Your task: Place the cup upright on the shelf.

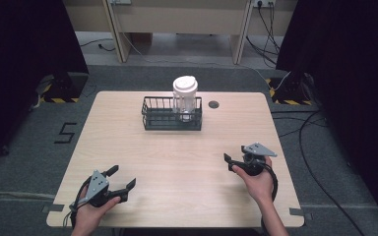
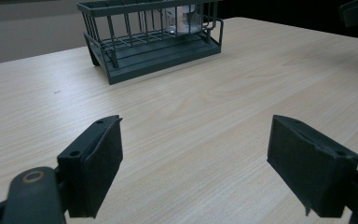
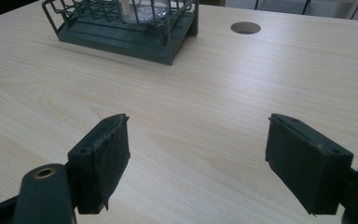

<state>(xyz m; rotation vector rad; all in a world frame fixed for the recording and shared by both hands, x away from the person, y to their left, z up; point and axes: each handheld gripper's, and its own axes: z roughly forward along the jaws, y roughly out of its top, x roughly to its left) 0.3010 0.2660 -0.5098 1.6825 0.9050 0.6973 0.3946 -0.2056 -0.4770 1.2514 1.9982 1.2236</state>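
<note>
A dark wire basket [image 1: 163, 117] stands at the table's far middle, and a white lidded cup [image 1: 185, 93] stands upright in its right end. My left gripper [image 1: 123, 176] rests near the front left of the table, open and holding nothing. My right gripper [image 1: 234, 153] is at the front right, also open and holding nothing. In the left gripper view the open jaws [image 2: 196, 158] point at the basket [image 2: 154, 42], with the cup's clear base [image 2: 184, 21] behind the wires. The right gripper view has its open jaws [image 3: 198, 161] facing the basket [image 3: 126, 28] and cup [image 3: 140, 9].
The light wooden table [image 1: 177, 162] has a round cable hole [image 1: 213, 104] just right of the basket, also [image 3: 245, 27] in the right gripper view. Bare tabletop lies between the grippers and the basket. Dark curtains and floor cables surround the table.
</note>
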